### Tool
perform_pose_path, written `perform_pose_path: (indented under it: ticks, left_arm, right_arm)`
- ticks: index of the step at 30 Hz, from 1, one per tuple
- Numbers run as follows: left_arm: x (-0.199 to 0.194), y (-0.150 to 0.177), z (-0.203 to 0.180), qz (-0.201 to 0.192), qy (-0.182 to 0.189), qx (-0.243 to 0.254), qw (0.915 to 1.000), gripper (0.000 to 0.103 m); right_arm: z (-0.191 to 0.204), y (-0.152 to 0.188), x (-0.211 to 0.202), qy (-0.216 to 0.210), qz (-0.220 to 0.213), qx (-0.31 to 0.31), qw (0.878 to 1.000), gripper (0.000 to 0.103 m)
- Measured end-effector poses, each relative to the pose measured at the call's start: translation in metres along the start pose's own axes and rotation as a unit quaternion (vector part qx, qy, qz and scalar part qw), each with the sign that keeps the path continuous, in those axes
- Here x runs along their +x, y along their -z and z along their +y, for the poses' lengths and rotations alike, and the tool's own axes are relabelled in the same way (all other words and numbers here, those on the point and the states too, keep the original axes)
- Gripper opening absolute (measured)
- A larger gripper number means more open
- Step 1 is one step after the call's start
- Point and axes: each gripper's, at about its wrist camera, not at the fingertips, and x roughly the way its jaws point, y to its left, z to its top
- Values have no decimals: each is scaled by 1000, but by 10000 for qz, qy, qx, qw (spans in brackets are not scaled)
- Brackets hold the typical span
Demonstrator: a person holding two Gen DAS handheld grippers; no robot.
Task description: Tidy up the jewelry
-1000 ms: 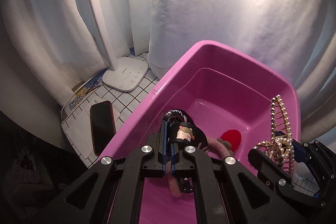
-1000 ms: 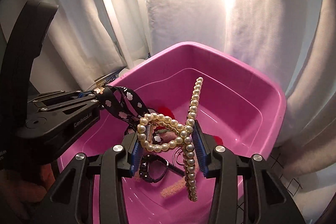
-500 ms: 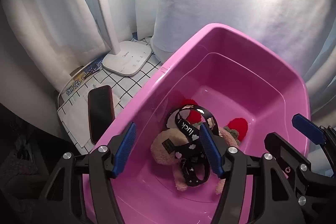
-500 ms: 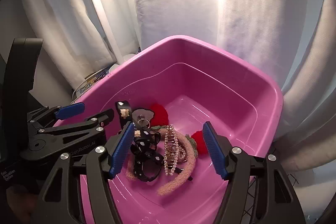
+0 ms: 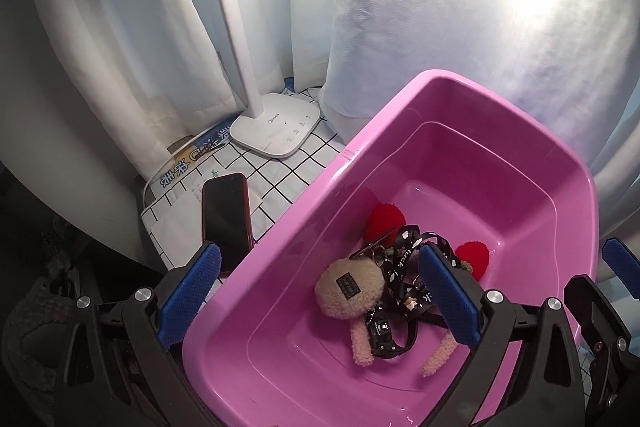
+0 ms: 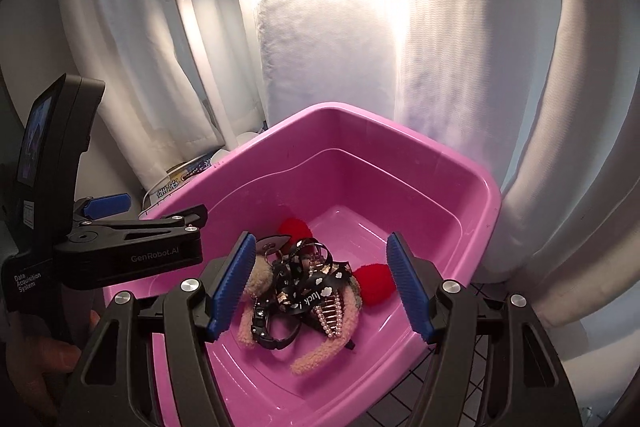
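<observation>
A pink plastic tub (image 5: 472, 99) (image 6: 460, 163) holds a pile of accessories: a beige plush headband (image 5: 346, 287) (image 6: 320, 351), a black lanyard with white clouds (image 5: 404, 259) (image 6: 316, 283), a pearl hair claw (image 6: 330, 311) and red pom-poms (image 5: 384, 221) (image 6: 374, 283). My left gripper (image 5: 320, 295) is open and empty, straddling the tub's left rim. My right gripper (image 6: 322, 285) is open and empty above the pile.
A white desk lamp base (image 5: 276, 125) and a dark phone (image 5: 226, 219) lie on a grid-pattern mat (image 5: 280, 171) left of the tub. White curtains (image 5: 460, 7) hang close behind. The left gripper's body (image 6: 120, 251) shows at the right wrist view's left.
Both grippers opened: the left let go of the black lanyard, the right let go of the pearl hair claw. Both items now lie in the tub, and both grippers drew back.
</observation>
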Motion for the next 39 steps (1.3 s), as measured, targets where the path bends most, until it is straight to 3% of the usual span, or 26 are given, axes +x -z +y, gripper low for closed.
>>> perform_pose_path:
  ticks: [14,25,28,32,39]
  left_arm:
    - [-5,7,-4,-39,202,28,9998,97]
    - [-3,7,5,58,130,-159,9998,97]
    - [-7,8,7,-86,183,-201,9996,97]
    - [-11,7,0,-155,106,27,9998,97]
    - [-10,6,1,-2,107,-18,9999,97]
  right_arm:
    - [4,4,-4,7,29,-124,9999,65]
    - [6,6,-8,13,-10,-212,9998,65]
    - [7,6,-7,13,8,-243,9997,65]
    - [10,5,-7,8,-8,-294,9996,65]
    - [13,4,-11,60,-70,-323,9994,65]
